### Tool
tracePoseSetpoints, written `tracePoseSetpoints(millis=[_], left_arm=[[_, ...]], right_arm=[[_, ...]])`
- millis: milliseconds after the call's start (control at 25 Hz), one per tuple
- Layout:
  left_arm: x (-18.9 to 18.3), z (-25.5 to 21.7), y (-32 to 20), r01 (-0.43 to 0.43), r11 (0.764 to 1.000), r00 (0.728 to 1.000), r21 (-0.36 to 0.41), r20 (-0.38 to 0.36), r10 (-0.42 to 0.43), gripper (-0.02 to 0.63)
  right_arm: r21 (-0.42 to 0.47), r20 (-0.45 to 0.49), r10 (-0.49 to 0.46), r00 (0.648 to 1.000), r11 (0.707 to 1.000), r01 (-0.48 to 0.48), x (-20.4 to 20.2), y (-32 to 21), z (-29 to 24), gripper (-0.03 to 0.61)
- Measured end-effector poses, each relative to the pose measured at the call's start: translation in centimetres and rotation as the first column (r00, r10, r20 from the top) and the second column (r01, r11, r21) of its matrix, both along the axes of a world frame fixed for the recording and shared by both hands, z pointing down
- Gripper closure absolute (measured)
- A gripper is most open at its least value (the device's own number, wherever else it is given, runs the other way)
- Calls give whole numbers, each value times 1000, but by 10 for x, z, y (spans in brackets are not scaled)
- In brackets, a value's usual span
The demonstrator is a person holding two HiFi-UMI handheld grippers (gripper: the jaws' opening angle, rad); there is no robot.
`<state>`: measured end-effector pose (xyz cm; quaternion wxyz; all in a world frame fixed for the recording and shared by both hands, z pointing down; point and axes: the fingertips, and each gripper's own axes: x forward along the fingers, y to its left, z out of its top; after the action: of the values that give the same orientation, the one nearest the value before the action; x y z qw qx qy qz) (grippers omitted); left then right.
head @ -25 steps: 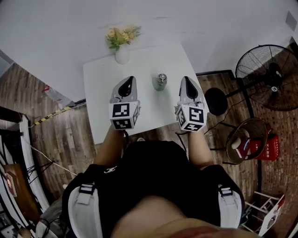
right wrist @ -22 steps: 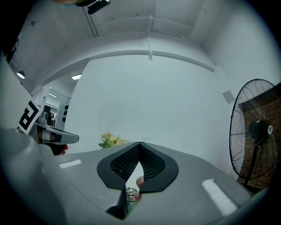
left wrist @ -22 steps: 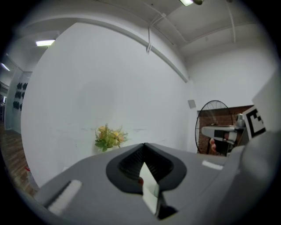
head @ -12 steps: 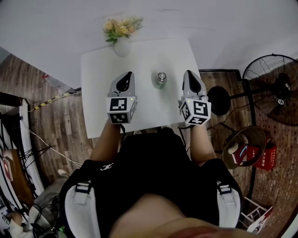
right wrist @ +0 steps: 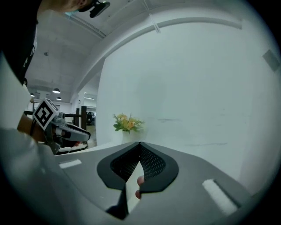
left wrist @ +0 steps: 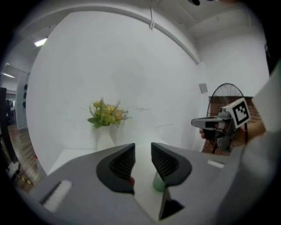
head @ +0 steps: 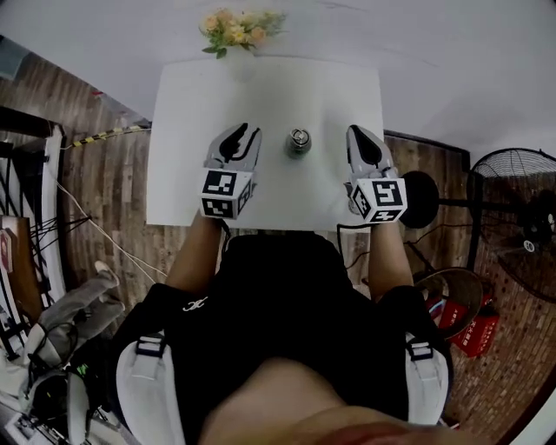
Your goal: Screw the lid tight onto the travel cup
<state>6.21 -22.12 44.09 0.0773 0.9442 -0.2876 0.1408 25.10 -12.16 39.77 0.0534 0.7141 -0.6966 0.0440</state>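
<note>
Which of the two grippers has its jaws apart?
The left gripper: its jaws are opening, and a bare gap shows between them. The right gripper has its jaws pressed together.

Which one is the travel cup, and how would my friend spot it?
Look at the white rectangular table. Near its middle stands a small round metal travel cup. It is shiny and silvery, unlike the yellow flowers at the far edge.

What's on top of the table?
A travel cup in the middle, flowers at the far edge. The left gripper, empty jaws opening, and right gripper hide table patches beneath them.
</note>
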Motion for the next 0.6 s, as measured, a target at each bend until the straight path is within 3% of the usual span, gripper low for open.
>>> tracePoseSetpoints(millis=[80, 200, 280, 440, 600], left_arm=[[8, 12, 10, -24, 1000, 1000, -8, 9, 24, 451], [10, 27, 17, -39, 999, 999, -23, 17, 39, 413], [11, 35, 22, -47, 998, 998, -36, 28, 48, 360], [25, 53, 36, -90, 995, 995, -49, 48, 92, 312], [36, 76, 46, -113, 992, 990, -61, 78, 118, 267]], right_arm=[[-6, 21, -107, 994, 994, 108, 5, -3, 11, 565], [-50, 38, -269, 962, 961, 271, -3, -12, 27, 441], [-102, 22, -347, 938, 932, 347, -7, -17, 39, 410], [-197, -10, -496, 868, 852, 485, -15, -26, 65, 347], [-264, 2, -641, 768, 740, 618, -30, -35, 86, 306]])
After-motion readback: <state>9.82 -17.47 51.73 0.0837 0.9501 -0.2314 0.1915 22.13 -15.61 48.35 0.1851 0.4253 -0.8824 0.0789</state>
